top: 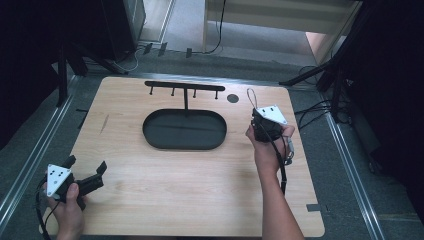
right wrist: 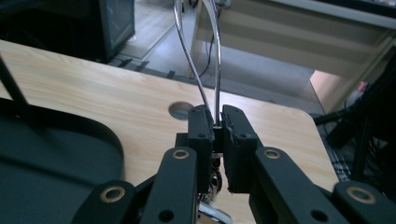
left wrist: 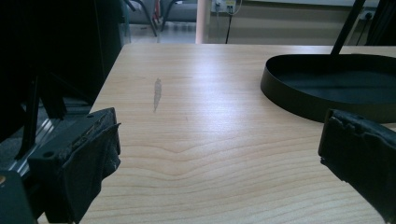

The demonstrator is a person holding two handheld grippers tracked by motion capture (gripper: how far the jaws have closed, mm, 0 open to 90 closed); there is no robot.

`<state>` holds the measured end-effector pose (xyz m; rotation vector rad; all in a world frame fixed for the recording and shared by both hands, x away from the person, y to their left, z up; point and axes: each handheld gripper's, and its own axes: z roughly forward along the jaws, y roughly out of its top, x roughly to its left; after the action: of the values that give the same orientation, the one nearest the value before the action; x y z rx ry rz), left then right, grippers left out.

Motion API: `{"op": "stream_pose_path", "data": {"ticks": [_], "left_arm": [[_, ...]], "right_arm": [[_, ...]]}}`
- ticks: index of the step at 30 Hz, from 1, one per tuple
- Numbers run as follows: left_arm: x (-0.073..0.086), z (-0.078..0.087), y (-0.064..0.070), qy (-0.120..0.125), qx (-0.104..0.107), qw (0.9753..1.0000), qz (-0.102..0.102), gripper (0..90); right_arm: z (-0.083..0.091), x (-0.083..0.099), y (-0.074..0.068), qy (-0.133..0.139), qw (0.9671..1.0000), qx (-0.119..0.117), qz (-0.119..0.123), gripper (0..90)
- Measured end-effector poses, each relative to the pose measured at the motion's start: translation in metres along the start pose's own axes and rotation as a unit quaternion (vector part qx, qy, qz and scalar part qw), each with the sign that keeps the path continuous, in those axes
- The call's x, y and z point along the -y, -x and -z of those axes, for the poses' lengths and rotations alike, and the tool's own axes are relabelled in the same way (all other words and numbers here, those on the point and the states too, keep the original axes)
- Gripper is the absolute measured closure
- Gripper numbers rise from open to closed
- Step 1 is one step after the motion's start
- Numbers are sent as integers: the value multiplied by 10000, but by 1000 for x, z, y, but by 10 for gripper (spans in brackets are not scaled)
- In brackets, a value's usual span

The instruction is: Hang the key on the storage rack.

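Slippage is the main risk: the right gripper (right wrist: 218, 128) pinches a thin wire loop (right wrist: 205, 56) near its base, so it may twist while being hung on the hook stand (top: 185, 86) ahead-left. The oval tray (top: 150, 135) looks empty. The left gripper (top: 87, 172) hangs spread, well apart.

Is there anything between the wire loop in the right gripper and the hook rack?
Nothing visible. The right gripper holds the wire loop over bare table, right of the rack; the gap between them looks open.
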<state>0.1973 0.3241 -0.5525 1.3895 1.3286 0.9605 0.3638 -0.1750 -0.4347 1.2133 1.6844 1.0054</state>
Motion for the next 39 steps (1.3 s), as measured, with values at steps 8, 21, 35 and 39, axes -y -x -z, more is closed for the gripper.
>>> {"op": "stream_pose_path", "data": {"ticks": [8, 21, 35, 39], "left_arm": [[0, 0, 0, -8, 0, 10000, -1, 0], [0, 0, -1, -10, 2, 10000, 28, 0], [0, 0, -2, -1, 16, 10000, 80, 0], [0, 0, -2, -13, 19, 10000, 83, 0]], "right_arm": [[6, -7, -24, 290, 9993, -235, 72, 836], [6, -15, -64, 459, 9965, -650, 252, 836], [-13, -9, -82, 118, 9971, -707, 247, 836], [-18, -8, -83, 54, 9976, -660, 198, 835]]}}
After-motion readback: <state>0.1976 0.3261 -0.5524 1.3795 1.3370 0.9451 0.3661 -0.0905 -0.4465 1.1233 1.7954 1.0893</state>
